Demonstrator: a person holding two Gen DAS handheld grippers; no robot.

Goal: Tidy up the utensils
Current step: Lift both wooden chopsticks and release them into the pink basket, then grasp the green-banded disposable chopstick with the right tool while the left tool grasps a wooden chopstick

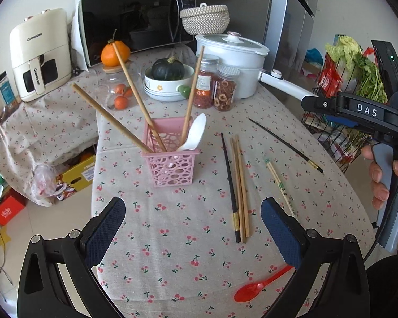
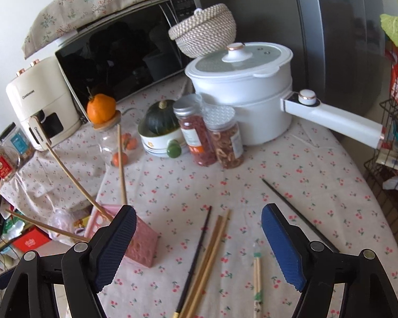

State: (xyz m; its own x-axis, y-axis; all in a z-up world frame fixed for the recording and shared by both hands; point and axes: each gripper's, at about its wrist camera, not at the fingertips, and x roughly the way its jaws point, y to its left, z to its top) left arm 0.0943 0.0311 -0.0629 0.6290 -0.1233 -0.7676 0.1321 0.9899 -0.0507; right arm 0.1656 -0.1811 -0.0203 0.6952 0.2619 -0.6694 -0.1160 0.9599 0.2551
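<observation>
Right wrist view: right tongs (image 2: 199, 243) open, empty, hovering directly over the loose chopsticks (image 2: 207, 254) on the table (image 2: 318, 185); their long axis runs away from the tongs. Basket (image 2: 140, 246) sits left. Left tongs (image 1: 193, 228) also open, empty, farther off. Only the left view shows the red spoon (image 1: 260, 286) and the basket's white spoon (image 1: 195, 135).

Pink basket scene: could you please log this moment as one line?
pink basket: three chopsticks, white spoon | loose chopsticks, red spoon on table | left gripper open | right gripper open
</observation>
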